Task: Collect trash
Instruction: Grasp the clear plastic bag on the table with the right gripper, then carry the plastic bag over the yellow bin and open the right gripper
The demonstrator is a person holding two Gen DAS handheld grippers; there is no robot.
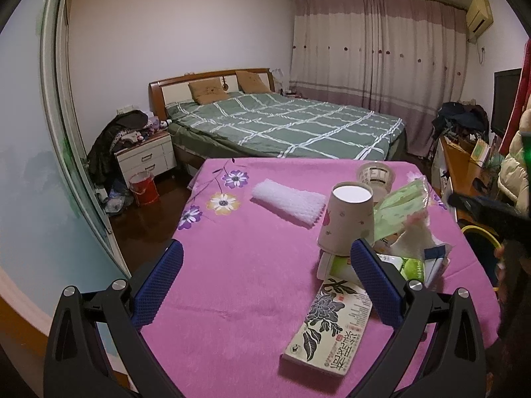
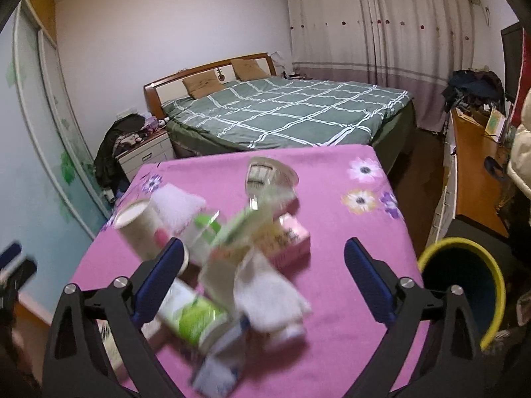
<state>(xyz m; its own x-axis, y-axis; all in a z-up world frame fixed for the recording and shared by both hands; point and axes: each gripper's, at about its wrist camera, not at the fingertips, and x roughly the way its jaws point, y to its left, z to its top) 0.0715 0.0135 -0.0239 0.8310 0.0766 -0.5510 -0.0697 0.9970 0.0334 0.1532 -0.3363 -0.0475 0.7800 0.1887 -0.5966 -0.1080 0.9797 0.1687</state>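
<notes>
A heap of trash lies on the pink flowered tablecloth (image 1: 232, 282). In the left wrist view it holds an upturned paper cup (image 1: 348, 219), a white foam sheet (image 1: 288, 202), a green packet (image 1: 398, 205), a white tissue (image 1: 418, 235) and a flower-printed box (image 1: 332, 325). My left gripper (image 1: 267, 245) is open over bare cloth, its right finger beside the cup. My right gripper (image 2: 264, 245) is open above the blurred heap: a white tissue (image 2: 268, 292), a pink box (image 2: 292, 235), a green-and-white packet (image 2: 192, 318) and the paper cup (image 2: 139, 229). Nothing is held.
A bin (image 2: 464, 285) with a yellow rim and blue inside stands on the floor at the table's right edge. A clear plastic cup (image 2: 268, 175) sits at the far side of the heap. Beyond the table are a green checked bed (image 1: 282, 122), a nightstand (image 1: 146, 156) and a red bucket (image 1: 144, 187).
</notes>
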